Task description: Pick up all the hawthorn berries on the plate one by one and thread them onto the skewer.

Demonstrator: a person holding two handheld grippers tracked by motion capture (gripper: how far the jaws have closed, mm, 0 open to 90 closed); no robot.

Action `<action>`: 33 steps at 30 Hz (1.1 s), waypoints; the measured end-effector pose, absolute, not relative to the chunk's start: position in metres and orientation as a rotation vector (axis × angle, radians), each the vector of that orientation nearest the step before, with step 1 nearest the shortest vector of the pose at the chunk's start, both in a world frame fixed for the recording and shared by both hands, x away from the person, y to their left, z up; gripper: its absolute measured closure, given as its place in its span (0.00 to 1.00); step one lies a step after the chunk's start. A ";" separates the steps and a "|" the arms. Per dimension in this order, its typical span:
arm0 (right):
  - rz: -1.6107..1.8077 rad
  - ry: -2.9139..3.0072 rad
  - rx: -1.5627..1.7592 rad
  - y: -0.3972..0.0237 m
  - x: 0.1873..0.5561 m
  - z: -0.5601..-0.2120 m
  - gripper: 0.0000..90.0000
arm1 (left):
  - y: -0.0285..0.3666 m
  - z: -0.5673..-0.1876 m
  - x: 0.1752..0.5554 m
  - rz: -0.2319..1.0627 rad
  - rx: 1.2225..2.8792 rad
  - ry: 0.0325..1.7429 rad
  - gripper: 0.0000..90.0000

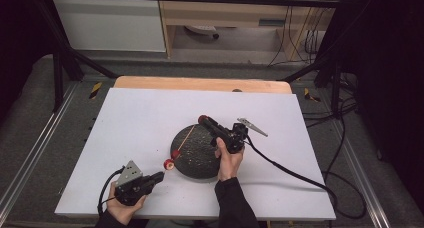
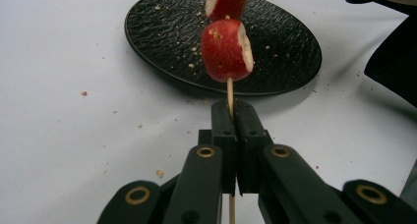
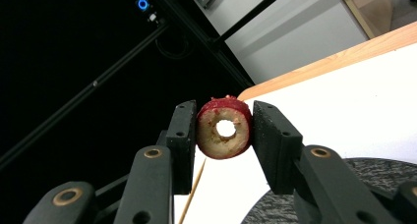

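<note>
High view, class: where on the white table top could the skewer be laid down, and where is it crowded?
Free: the broad left part of the white table top, left of the black plate, and the far strip along the wooden edge. Crowded: the plate itself, between the left gripper holding the skewer and the right gripper holding a fruit ring.

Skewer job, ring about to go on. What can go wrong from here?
1. The left tongs pinch the thin skewer near one end, so it may pivot or snap when pushed.
2. The cored red fruit ring sits at the very tips of the right tongs; it could slip out or crumble.
3. The skewer tip lies below the ring's hole, so it may miss it.
</note>
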State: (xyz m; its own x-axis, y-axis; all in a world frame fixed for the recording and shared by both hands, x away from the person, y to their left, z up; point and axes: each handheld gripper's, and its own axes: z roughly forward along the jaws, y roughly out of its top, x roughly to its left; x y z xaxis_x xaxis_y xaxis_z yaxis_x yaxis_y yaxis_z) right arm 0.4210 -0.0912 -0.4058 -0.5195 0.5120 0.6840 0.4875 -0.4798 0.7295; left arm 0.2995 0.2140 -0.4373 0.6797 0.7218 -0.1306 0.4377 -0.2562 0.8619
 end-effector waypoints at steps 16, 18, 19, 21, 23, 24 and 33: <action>2.317 1.500 1.551 -0.091 0.421 -0.405 0.70 | 0.199 -0.439 0.299 0.352 1.873 0.899 0.98; 2.319 1.497 1.552 -0.091 0.421 -0.405 0.70 | 0.198 -0.439 0.299 0.357 1.866 0.898 0.98; 2.320 1.496 1.553 -0.091 0.421 -0.405 0.70 | 0.198 -0.439 0.299 0.358 1.863 0.899 0.98; 2.322 1.496 1.553 -0.091 0.421 -0.406 0.70 | 0.198 -0.439 0.298 0.364 1.857 0.896 0.98; 2.323 1.493 1.554 -0.090 0.421 -0.406 0.70 | 0.198 -0.439 0.299 0.363 1.855 0.898 0.98; 2.326 1.490 1.556 -0.090 0.421 -0.406 0.70 | 0.197 -0.439 0.299 0.361 1.854 0.899 0.98; 2.350 1.484 1.561 -0.088 0.419 -0.410 0.70 | 0.194 -0.439 0.299 0.358 1.845 0.905 0.98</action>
